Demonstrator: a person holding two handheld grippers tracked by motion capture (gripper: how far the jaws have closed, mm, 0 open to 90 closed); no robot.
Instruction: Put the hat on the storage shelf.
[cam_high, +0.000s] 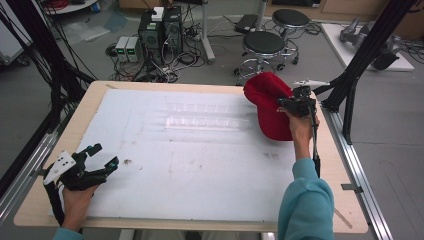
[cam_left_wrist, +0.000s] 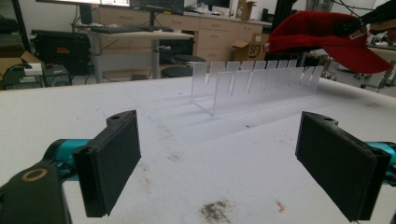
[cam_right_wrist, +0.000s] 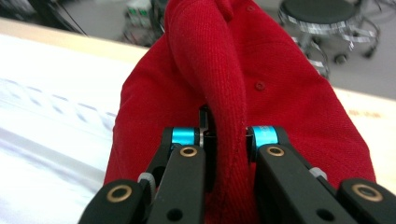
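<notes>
The right gripper (cam_right_wrist: 227, 140) has its jaws clamped on a thin fold of the red cap (cam_high: 267, 102), which could slip free above the bench (cam_high: 200, 165); the left gripper (cam_high: 95, 160), jaws apart, rests idle

A pale wooden counter (cam_high: 45, 200) with rounded corners carries the scene, and a big white sheet (cam_high: 200, 170) covers nearly all of its top, leaving a wooden border showing round the edges. The sheet is scuffed, with a dark smudge (cam_high: 127, 161) near its left side and faint marks further right. Towards the far side, a clear slotted plastic rack (cam_high: 205, 122) stands directly on the sheet, its upright tabs in a row.
</notes>
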